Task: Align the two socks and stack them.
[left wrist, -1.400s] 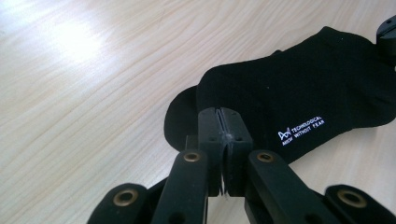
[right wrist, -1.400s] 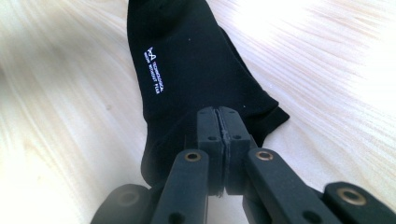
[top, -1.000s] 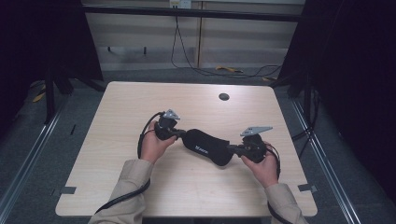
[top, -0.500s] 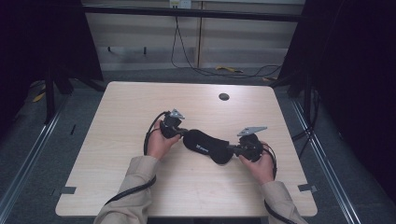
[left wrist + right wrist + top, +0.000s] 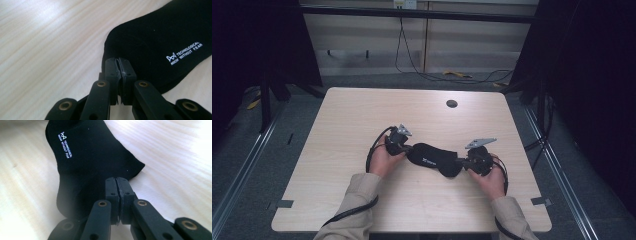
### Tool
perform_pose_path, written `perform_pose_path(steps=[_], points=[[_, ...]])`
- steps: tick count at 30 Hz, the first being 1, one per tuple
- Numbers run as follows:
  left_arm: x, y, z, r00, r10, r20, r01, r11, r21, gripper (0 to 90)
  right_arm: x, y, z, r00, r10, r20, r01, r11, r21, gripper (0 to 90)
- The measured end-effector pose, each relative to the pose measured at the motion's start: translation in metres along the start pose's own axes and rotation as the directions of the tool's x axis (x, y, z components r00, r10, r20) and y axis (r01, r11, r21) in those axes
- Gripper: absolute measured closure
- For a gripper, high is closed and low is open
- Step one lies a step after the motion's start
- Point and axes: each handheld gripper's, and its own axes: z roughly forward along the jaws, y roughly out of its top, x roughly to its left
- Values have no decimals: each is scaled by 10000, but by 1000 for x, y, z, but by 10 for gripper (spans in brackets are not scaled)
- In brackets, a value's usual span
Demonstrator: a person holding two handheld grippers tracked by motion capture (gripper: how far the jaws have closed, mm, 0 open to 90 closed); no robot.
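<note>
The left gripper (image 5: pixel 118 63), low centre of its own view, has its jaws pressed together on the rounded end of a sock (image 5: pixel 160 37), and the right gripper (image 5: pixel 117 182) likewise pinches the other end (image 5: pixel 95 162), though the pinched cloth itself is hidden between the pads. The sock is black, smooth knit with small white lettering too blurred to read surely, cut off at the frame edges in both gripper views. In the high view it lies just below centre (image 5: pixel 432 156) on the pale wood-grain table (image 5: pixel 362 110), stretched between the hands.
</note>
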Motion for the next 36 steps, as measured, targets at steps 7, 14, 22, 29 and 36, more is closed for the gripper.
perform_pose_path(steps=[7,14,22,29,36], points=[[-8,-12,-10,9998,22,-176,-28,9996,-295,848,10,-1,-1,9998,-166,121,166,9999,41,854],[-2,-12,-19,9941,-917,-583,853,9909,-1042,631,10,0,-9,9976,-338,601,375,9974,-613,718],[-5,-14,-9,9963,-843,-175,834,9952,-513,726,11,-4,-8,9975,-391,596,421,9978,-509,737],[-8,-8,-10,9982,-594,30,594,9981,-145,882,11,-7,-4,9973,-408,608,432,9983,-380,789],[-18,0,-33,9986,-395,364,409,9985,-376,890,11,-5,-9,9973,-415,607,434,9986,-300,875]])
